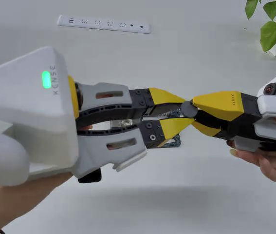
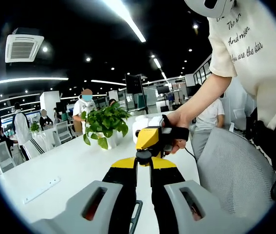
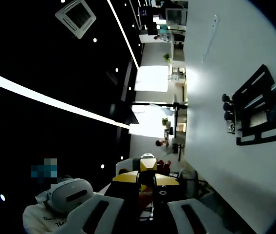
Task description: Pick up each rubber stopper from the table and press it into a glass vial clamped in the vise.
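Because the dark grey round rubber stopper [image 1: 189, 108] probably needs squaring before pressing, the left gripper [image 1: 183, 114] seemingly pinches it above the black metal vise [image 3: 257, 139]; the right gripper [image 1: 198, 113] meets it there, though I cannot tell its grip.

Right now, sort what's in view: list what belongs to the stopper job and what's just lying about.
Belongs to the job:
rubber stopper, where the two grippers' tips meet
left gripper
right gripper
vise

Just lying about:
power strip
potted plant
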Available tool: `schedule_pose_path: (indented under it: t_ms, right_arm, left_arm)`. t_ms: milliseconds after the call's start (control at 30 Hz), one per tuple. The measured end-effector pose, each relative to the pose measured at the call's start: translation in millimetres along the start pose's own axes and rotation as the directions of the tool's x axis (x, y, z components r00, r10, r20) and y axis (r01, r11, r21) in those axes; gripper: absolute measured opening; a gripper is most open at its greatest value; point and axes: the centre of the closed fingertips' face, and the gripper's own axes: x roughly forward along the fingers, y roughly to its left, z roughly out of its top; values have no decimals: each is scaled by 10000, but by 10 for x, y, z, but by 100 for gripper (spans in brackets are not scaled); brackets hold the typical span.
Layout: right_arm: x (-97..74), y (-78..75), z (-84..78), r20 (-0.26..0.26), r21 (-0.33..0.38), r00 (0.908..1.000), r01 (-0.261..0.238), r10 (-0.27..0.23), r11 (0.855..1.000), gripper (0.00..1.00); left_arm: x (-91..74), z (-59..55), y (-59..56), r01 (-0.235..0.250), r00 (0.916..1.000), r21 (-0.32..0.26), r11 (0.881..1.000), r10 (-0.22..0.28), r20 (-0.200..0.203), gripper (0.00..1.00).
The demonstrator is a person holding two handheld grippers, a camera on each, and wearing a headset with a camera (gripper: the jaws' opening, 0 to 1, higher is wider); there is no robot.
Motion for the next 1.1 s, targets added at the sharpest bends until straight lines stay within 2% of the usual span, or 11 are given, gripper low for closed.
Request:
schedule_pose_path:
  t_ms: [267, 433, 567, 800, 933, 1000, 1033, 1100]
  right_arm:
    - [5, -2, -56, -26, -313, 9998, 207, -208, 9993, 5]
    - [-3, -54, -49, -15, -575, 9987, 499, -501, 9971, 5]
    - [-50, -98, 24, 56, -632, 9981, 611, -609, 9961, 5]
    - [-44, -128, 7, -12, -881, 9965, 828, -833, 9927, 5]
    - [-69, -149, 80, 381, -1195, 9939, 1072, -1033, 9870, 1]
    - [-94, -138, 139, 563, -1601, 9917, 1233, -1156, 9794, 5]
    - [-98, -131, 137, 461, -1796, 9912, 1306, -1243, 9750, 9]
    - [-102, -126, 122, 177, -2511, 9871, 1583, -1590, 9549, 13]
  left_arm:
    - [7, -39, -39, 136, 9997, -240, 9996, -141, -204, 5]
    - [15, -90, -41, 117, 9992, -337, 9994, -129, -378, 5]
    - [21, -105, -33, 57, 9991, -432, 9991, -75, -427, 5]
    - [19, -138, -42, 54, 9988, -657, 9978, -86, -484, 5]
    - [14, -182, -53, 47, 9981, -862, 9963, -100, -615, 5]
    - [4, -213, -70, 46, 9974, -1020, 9948, -119, -712, 5]
    - [0, -223, -79, 40, 9971, -1118, 9937, -125, -752, 5]
    - [-6, -261, -79, 28, 9963, -1397, 9902, -148, -844, 5]
